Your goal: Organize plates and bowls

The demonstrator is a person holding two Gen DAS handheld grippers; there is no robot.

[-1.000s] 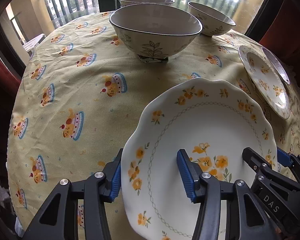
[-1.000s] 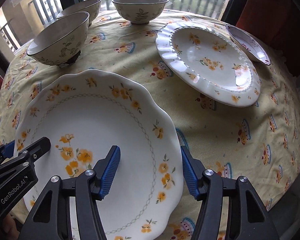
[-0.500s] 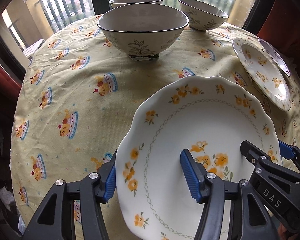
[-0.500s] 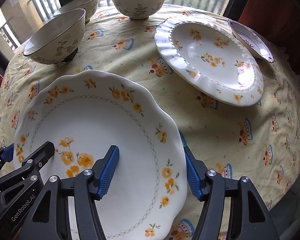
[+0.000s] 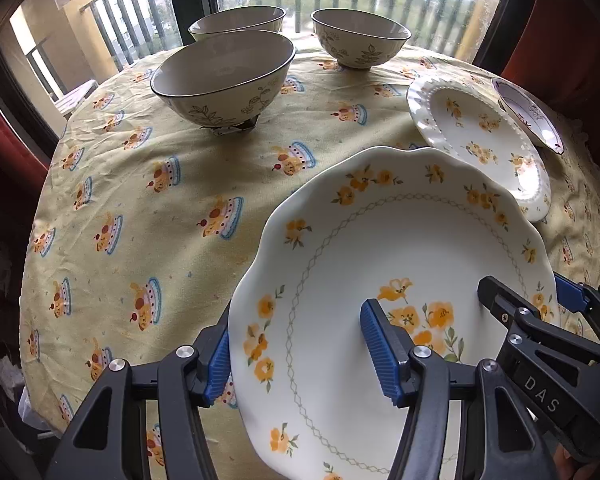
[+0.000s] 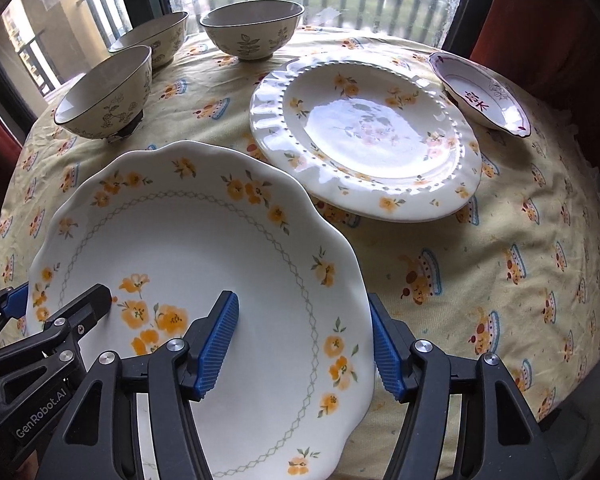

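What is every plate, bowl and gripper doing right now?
Scalloped flower plate: lifted off the tablecloth, tilted, gripped at both edges.
Left gripper: jaws clamp the plate's left rim.
Right gripper: jaws clamp the plate's right rim.
Beaded-rim flower plate: lying on the tablecloth, empty.
Small red-trimmed dish: on the cloth, empty.
Three leaf-pattern bowls: upright, empty, unstacked.

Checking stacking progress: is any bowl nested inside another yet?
No. In the right wrist view, the three bowls each stand separately on the tablecloth, none inside another.
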